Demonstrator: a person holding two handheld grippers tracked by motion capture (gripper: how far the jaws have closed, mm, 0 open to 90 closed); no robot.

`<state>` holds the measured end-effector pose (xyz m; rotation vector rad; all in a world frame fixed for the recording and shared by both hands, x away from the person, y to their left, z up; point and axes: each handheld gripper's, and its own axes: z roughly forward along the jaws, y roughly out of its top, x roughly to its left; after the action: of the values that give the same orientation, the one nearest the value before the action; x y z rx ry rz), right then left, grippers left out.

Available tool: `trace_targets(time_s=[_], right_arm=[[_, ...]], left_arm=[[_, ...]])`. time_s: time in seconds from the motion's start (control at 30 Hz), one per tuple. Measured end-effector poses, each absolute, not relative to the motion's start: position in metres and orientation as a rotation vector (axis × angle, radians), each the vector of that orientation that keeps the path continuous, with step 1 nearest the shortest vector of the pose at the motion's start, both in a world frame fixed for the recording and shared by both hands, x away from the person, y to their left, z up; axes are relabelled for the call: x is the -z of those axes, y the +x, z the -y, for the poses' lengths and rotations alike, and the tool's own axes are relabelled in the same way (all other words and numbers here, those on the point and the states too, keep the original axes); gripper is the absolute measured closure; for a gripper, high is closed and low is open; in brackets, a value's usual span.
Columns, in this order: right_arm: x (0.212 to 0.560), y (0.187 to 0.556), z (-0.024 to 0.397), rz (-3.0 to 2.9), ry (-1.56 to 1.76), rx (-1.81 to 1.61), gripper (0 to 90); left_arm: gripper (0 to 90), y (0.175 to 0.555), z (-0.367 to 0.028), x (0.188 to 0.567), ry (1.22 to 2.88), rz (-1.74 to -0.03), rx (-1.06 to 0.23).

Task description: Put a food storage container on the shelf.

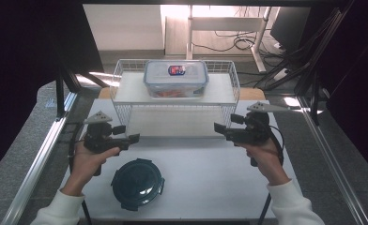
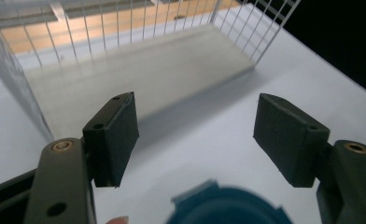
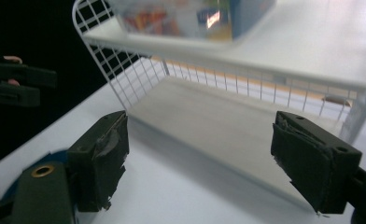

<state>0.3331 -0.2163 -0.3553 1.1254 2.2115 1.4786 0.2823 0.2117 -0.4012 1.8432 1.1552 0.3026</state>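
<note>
A clear rectangular box with a blue lid (image 1: 175, 78) stands on the top board of a white wire rack (image 1: 126, 93); the right gripper view shows this box (image 3: 190, 16) blurred at the top. A dark teal round container (image 1: 137, 183) lies on the white table at the front left, and its rim (image 2: 228, 207) appears just below the left jaws. My left gripper (image 1: 133, 138) is open and empty, left of the rack's lower shelf (image 2: 139, 70). My right gripper (image 1: 218, 126) is open and empty too (image 3: 200, 126), at the rack's right front.
The white table (image 1: 210, 178) has bare room at the front right. Metal frame rails (image 1: 41, 154) run along both sides. Behind the rack are a desk's legs and loose cables (image 1: 241, 42). The other hand's gripper (image 3: 17, 84) shows far left in the right gripper view.
</note>
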Motion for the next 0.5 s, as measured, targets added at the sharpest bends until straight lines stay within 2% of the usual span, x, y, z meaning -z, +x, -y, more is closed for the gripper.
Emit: trace_targets(time_s=[0.5], right_arm=[[0.417,0.302,0.247,-2.309,1.22,-1.372,24.8]], left_arm=[[29.9,0.245,-0.219,0.435,1.869,-1.204,-0.279]])
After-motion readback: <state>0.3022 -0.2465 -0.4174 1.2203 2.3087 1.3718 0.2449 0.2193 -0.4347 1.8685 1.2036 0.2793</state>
